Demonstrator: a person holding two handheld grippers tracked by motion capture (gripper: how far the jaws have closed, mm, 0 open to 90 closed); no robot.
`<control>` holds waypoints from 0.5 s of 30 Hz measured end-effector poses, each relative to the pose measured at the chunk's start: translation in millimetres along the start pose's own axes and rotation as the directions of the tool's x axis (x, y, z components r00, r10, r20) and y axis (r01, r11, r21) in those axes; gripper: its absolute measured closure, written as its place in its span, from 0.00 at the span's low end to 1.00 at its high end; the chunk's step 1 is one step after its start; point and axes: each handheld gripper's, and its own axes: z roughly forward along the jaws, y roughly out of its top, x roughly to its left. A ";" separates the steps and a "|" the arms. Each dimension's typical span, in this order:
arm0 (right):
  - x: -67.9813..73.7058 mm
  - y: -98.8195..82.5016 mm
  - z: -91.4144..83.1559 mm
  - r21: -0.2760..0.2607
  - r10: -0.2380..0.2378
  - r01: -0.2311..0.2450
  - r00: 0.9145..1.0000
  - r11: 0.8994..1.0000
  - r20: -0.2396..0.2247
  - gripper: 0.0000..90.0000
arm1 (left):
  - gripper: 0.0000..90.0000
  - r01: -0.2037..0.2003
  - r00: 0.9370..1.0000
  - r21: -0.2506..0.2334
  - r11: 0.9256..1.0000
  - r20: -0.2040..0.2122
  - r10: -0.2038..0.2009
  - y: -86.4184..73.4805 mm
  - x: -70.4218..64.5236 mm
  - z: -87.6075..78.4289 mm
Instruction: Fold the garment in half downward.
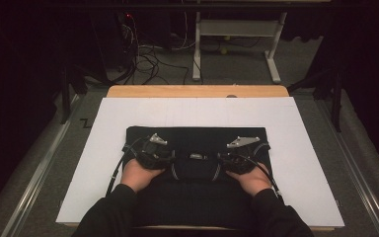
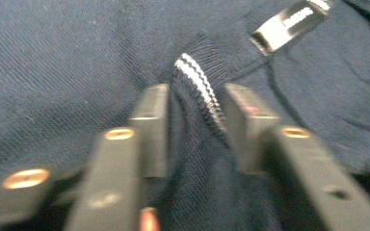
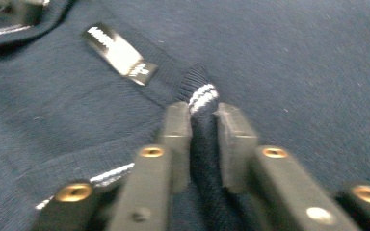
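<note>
A dark navy knit shirt [image 1: 197, 136] lies flat on a white sheet [image 1: 301, 148], its collar toward me. A woven neck label [image 1: 197, 156] sits between the two grippers. My left gripper [image 1: 170, 160] [image 2: 195, 96] pinches a ridge of the collar with its white-striped edge [image 2: 195, 72]; the label [image 2: 289, 24] lies beyond to the right. On the other side of the label [image 3: 118, 53], my right gripper [image 3: 203, 108] [image 1: 222, 160] is shut tight on the striped collar edge [image 3: 202, 96]. Both grippers point inward at each other.
The white sheet covers a wooden table [image 1: 197, 91] and leaves bare margins left, right and beyond the shirt. Past the table stand a white metal frame [image 1: 237, 29] and loose cables [image 1: 148, 59] on the floor. Dark sleeves enter from the bottom.
</note>
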 end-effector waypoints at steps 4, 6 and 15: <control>9.1 -1.4 -11.8 -0.069 -0.045 0.046 0.999 0.997 0.021 0.90 | 0.83 0.030 0.999 -0.123 0.992 0.042 -0.025 -8.9 -2.9 -17.6; 10.1 -2.9 -19.9 -0.117 -0.042 0.044 0.999 0.992 0.013 0.89 | 0.83 0.025 0.999 -0.191 0.981 0.038 -0.018 -16.5 -8.0 -28.7; 23.0 -30.8 -47.1 -0.255 -0.072 0.068 0.997 0.964 -0.005 0.89 | 0.82 0.006 0.996 -0.264 0.965 0.083 0.017 -44.3 -26.1 -44.5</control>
